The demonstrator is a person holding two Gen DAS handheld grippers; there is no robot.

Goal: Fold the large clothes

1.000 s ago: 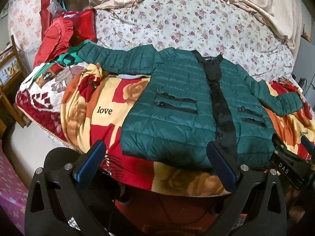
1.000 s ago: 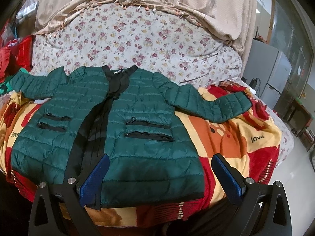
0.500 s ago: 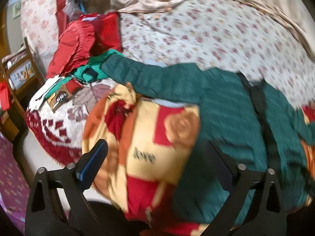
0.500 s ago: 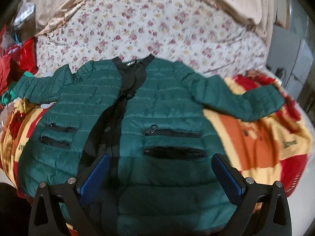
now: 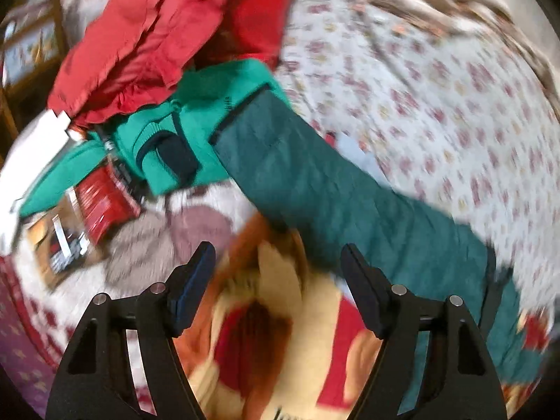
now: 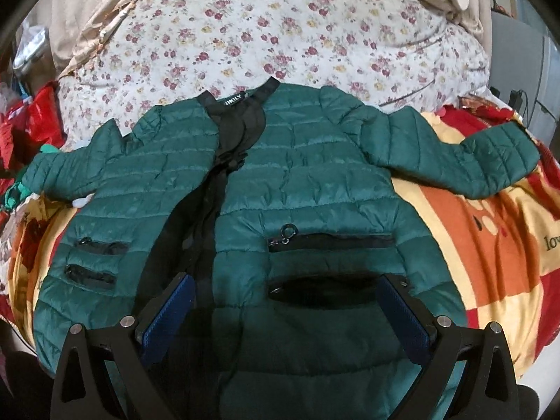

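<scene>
A dark green quilted jacket with a black front placket lies flat, front up, on the bed with both sleeves spread out. My right gripper is open and empty, low over the jacket's lower front by the right pockets. In the blurred left wrist view the jacket's left sleeve runs diagonally from its cuff at upper left to the body at lower right. My left gripper is open and empty, just short of the sleeve, over the blanket.
The jacket rests on a red, yellow and orange "love" blanket over a floral sheet. A pile of red cloth and a bright green garment lie beyond the sleeve cuff, with packets beside them.
My left gripper has swung left and forward from the jacket hem toward the left sleeve. My right gripper has moved forward and lower over the jacket's front. Both stay open.
</scene>
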